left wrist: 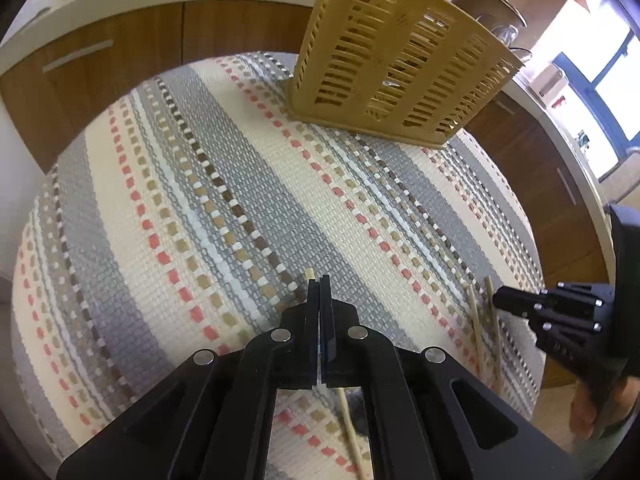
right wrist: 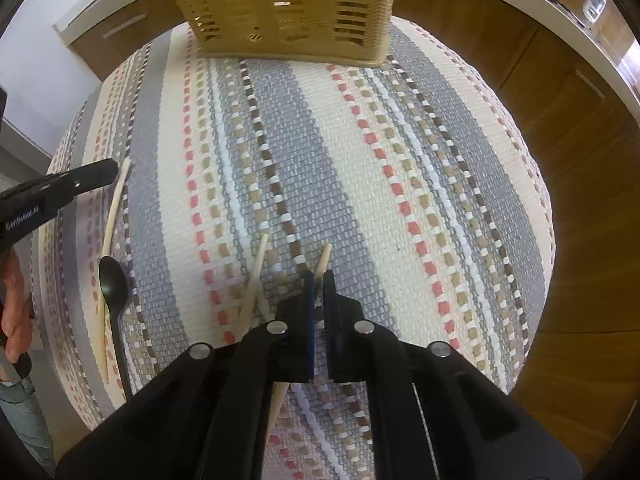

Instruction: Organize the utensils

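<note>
A tan slotted utensil basket (left wrist: 400, 68) (right wrist: 280, 8) stands on the far side of the striped cloth. My left gripper (left wrist: 320, 280) is shut on a pale wooden chopstick (left wrist: 352, 432), whose tip pokes out just past the pads. In the right wrist view the left gripper (right wrist: 108, 172) sits at that chopstick's (right wrist: 114, 212) far end, with a black spoon (right wrist: 112, 284) lying alongside. My right gripper (right wrist: 319, 276) (left wrist: 500, 302) is shut on another chopstick (right wrist: 325, 258). A loose third chopstick (right wrist: 256, 272) lies just to its left, crossing under the gripper.
The striped woven cloth (left wrist: 180, 184) covers a round table. Wooden cabinets (left wrist: 120, 32) under a white counter curve around behind it. Metal pots (left wrist: 492, 4) stand on the counter beyond the basket. A person's hand (right wrist: 16, 320) holds the left gripper's handle.
</note>
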`<state>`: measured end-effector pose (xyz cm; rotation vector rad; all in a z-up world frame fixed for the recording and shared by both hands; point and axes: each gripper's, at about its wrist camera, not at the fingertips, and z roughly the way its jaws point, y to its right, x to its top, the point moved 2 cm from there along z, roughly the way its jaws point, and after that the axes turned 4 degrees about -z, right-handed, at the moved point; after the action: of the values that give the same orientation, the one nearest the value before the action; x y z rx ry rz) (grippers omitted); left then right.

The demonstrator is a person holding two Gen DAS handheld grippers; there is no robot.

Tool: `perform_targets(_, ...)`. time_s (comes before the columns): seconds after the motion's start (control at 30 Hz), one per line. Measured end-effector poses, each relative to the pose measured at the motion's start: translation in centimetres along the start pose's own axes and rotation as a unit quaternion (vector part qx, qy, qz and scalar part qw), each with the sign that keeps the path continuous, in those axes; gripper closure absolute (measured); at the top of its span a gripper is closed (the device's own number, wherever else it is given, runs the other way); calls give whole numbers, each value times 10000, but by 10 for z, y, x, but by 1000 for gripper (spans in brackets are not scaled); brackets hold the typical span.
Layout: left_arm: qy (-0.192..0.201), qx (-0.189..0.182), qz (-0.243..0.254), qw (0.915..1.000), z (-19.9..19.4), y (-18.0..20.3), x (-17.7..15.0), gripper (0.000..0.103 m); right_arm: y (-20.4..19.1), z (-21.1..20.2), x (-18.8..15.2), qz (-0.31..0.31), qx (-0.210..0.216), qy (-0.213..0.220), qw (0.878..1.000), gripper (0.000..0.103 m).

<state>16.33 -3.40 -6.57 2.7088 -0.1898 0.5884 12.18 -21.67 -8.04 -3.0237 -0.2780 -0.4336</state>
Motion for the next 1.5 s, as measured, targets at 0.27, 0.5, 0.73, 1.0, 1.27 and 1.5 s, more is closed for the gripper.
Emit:
perform_targets(0.27,-295,170,143,9993,8,-5,0,103,5,6,2,149,262,-265,9992,97)
perform_targets(0.5,-453,233,156,9986,12,-1,5,101,-2,11,11,51,492,-538,9973,80)
perform_targets(0.73,-514,76,20,9986,16,-6,10,96,-6,14,20,-64,346,-541,9979,83)
perform_targets(1.0,-442,155,113,9988,17,0,8,99,0,9,4,-165,225,-256,9993,99)
perform_targets(1.27,-194,-46,74,9998,13,-2,4,103,1,4,-9,-279,355,-33,9990,99)
perform_targets(1.5,-443,-246,37,9987,9,-16,12,103,21,3,-10,-147,517,-49,9985,99)
